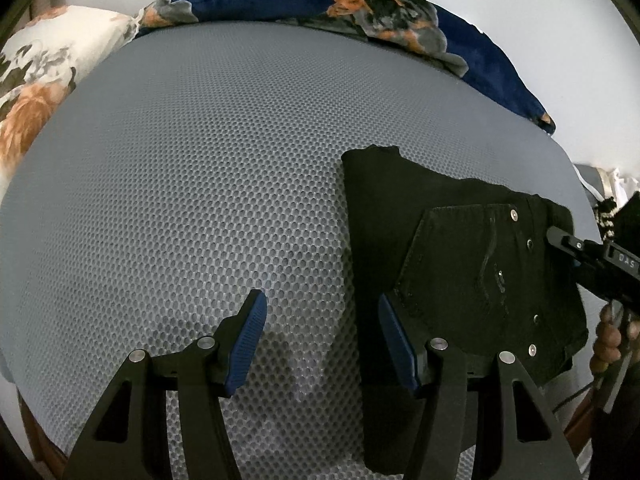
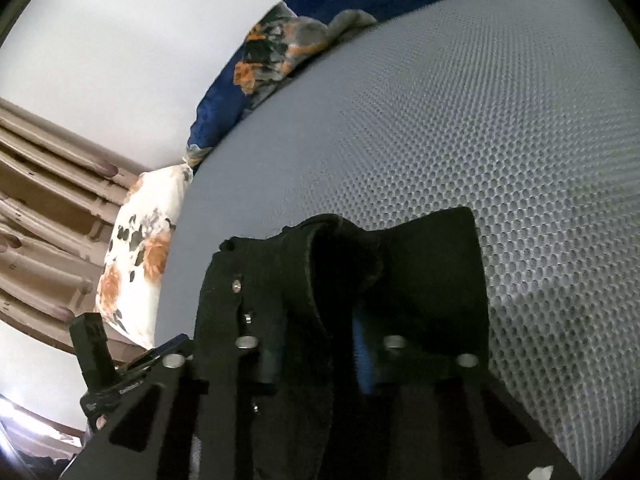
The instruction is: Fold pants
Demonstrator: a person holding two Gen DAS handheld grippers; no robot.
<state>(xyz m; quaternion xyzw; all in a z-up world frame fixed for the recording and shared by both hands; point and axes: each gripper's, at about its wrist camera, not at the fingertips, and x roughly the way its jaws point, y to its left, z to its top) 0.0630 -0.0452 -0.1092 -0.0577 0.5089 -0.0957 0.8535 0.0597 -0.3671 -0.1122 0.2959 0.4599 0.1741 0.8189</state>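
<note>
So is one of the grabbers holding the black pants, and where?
Yes. The right gripper has its fingers shut on the folded black denim pants, at the edge beside the riveted pocket. The left gripper is open, holding nothing.

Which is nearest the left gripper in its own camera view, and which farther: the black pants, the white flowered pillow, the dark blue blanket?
From the left gripper:
1. Black pants, right beside its right finger.
2. White flowered pillow, far left.
3. Dark blue blanket, along the mattress's far edge.

You have one pair of black pants [image 1: 460, 248], two grippers, left [image 1: 322, 344] and right [image 2: 316, 356], one grey mesh mattress [image 1: 200, 180], one blue floral blanket [image 1: 400, 12] and one white floral pillow [image 1: 36, 80].
</note>
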